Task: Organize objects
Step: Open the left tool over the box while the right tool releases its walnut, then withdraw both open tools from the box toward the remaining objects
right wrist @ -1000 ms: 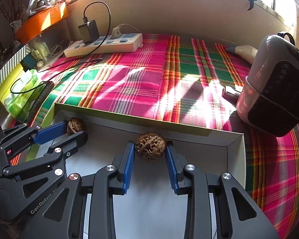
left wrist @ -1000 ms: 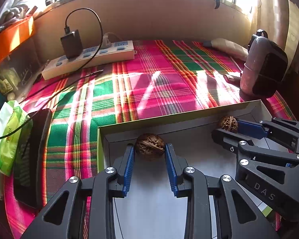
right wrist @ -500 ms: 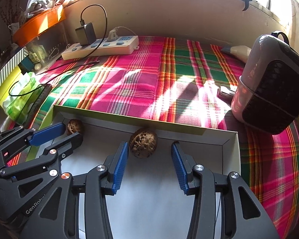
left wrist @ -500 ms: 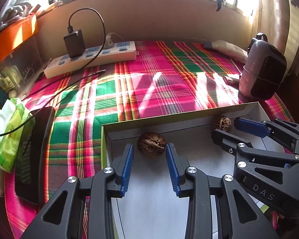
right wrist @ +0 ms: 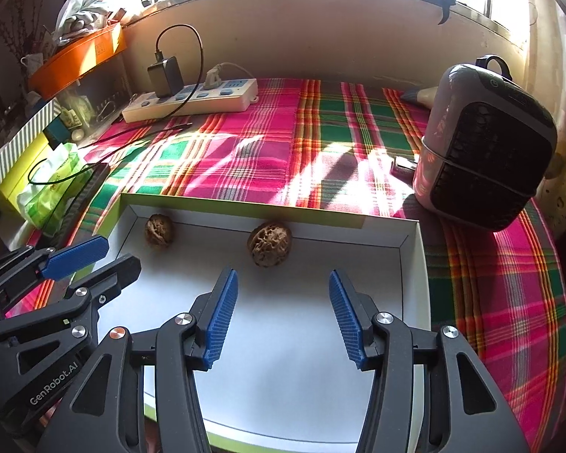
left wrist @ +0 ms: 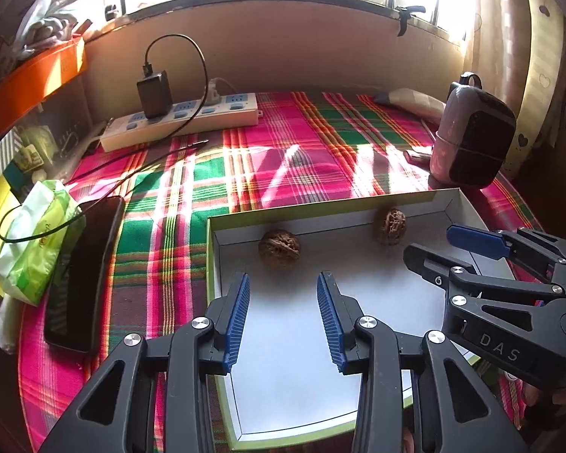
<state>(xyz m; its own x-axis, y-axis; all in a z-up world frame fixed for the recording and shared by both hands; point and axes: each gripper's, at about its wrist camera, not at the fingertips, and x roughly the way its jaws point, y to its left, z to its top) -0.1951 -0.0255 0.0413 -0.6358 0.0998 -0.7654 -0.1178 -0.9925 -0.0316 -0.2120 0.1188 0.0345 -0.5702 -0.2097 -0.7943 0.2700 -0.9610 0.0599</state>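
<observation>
Plaid cloth (left wrist: 283, 173) bears shallow box (left wrist: 222, 377), sunlit.

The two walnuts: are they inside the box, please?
Inside: both walnuts lie on the box floor against its far wall.

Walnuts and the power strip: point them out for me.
Left walnut (left wrist: 279, 248), left wrist view, middle of shell.
Right walnut (right wrist: 269, 243), right wrist view, middle of shell.
Power strip (right wrist: 211, 104), right wrist view, front side face.
</observation>
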